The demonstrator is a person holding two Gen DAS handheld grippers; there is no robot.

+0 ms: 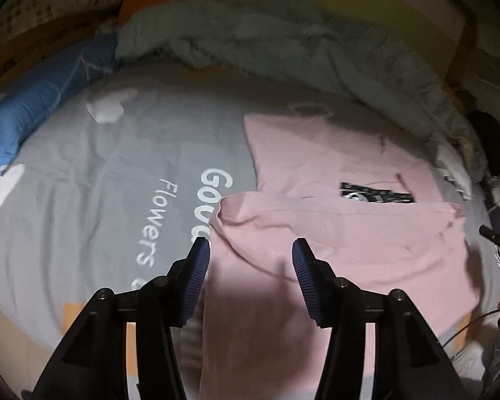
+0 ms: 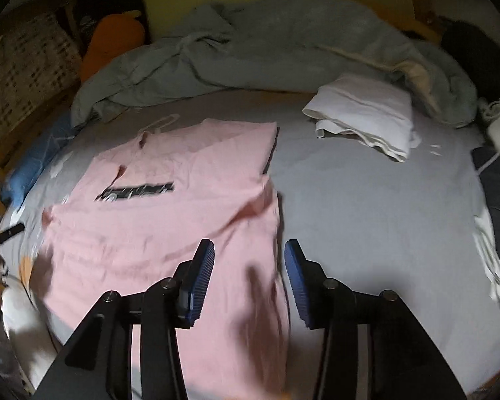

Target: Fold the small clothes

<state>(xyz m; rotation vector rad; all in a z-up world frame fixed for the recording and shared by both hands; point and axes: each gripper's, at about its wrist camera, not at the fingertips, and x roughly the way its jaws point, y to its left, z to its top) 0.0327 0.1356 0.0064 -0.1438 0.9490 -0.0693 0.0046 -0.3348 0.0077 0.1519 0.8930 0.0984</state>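
We can read big white letters on the grey bed sheet (image 1: 93, 180) in the left wrist view. The top word starts with "Goo" and the pink shirt (image 1: 343, 226) covers the rest. Under it stands the word "Flowers". The shirt has a black patch (image 1: 376, 195) with white marks on it, but they are too blurry for us to read. A black tool (image 1: 498, 238) at the right edge shows small letters like "DAS", cut off.

We see a pale pink shirt (image 1: 333, 233) bearing a black-and-white printed strip (image 1: 376, 195), on a grey bedsheet (image 1: 83, 216) with white lettering and white hearts. Beyond lie a grey-green blanket (image 2: 250, 50), a blue pillow (image 1: 43, 100), an orange cushion (image 2: 113, 43) — and white folded cloth (image 2: 366, 116).
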